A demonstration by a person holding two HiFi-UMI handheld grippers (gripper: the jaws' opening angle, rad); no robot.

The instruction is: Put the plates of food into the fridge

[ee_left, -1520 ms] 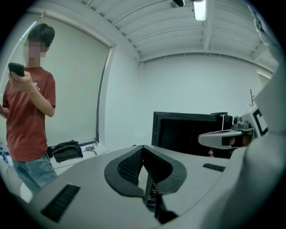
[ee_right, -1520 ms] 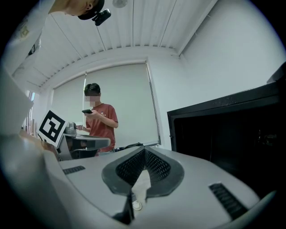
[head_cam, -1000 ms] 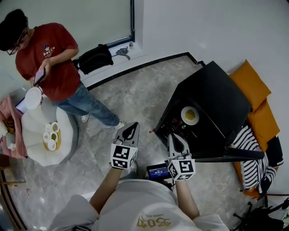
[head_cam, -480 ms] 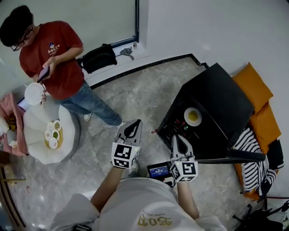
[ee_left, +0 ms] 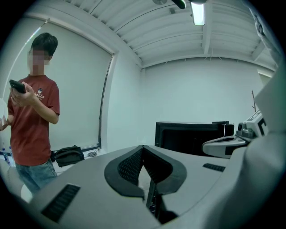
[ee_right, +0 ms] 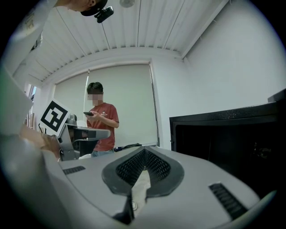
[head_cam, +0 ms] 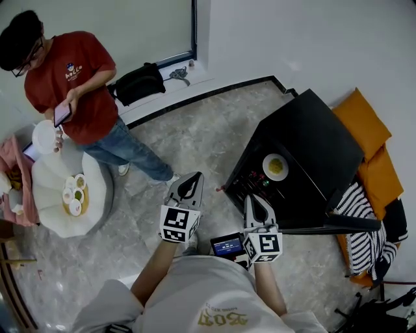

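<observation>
Both the left gripper (head_cam: 192, 177) and the right gripper (head_cam: 252, 198) were closed and empty, while one plate of food (head_cam: 275, 166) sat seemingly on top of the black fridge (head_cam: 312, 130) rather than inside, with small dishes (head_cam: 73, 194) left on the white table (head_cam: 99, 174)

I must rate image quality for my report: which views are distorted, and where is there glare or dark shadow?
Head view: wide-angle bend, the walls curve; even light, sharp; the plate on the black cabinet reads clearly. Left gripper view: fisheye with dark corners; the ceiling lamp is blown out. Right gripper view: same fisheye; the cabinet front is nearly black, details lost; no glare.
</observation>
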